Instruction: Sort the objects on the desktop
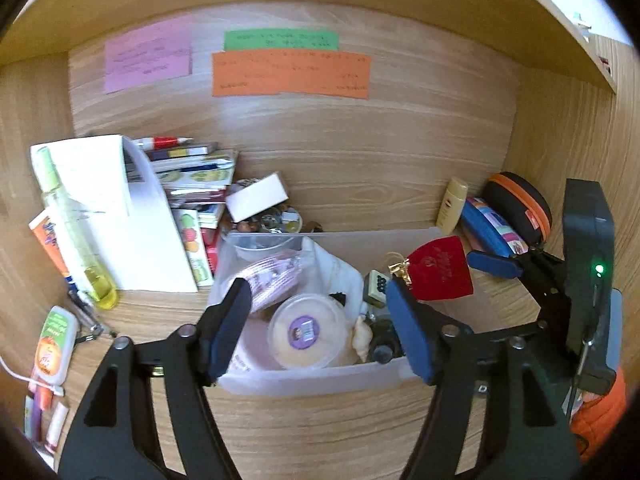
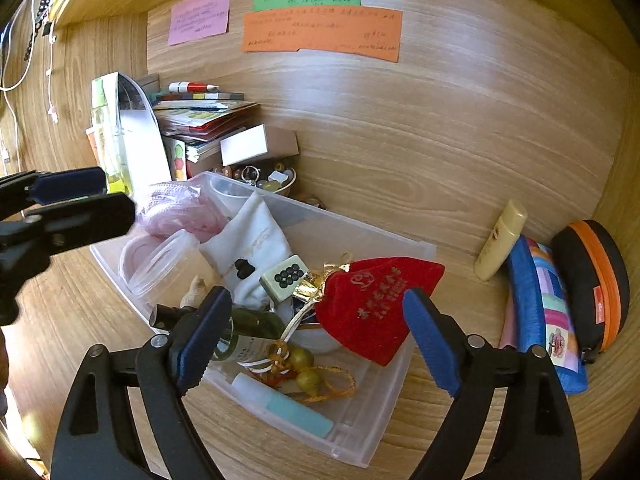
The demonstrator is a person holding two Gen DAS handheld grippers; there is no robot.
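Many small things, the red velvet pouch among them, already lie in the translucent plastic bin, while bottles and cases beside it remain unsorted, and both the left gripper and right gripper hover above it, jaws apart and empty.

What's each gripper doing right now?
Left gripper: open, nothing held, over the bin.
Right gripper: open, nothing held, by the red pouch.
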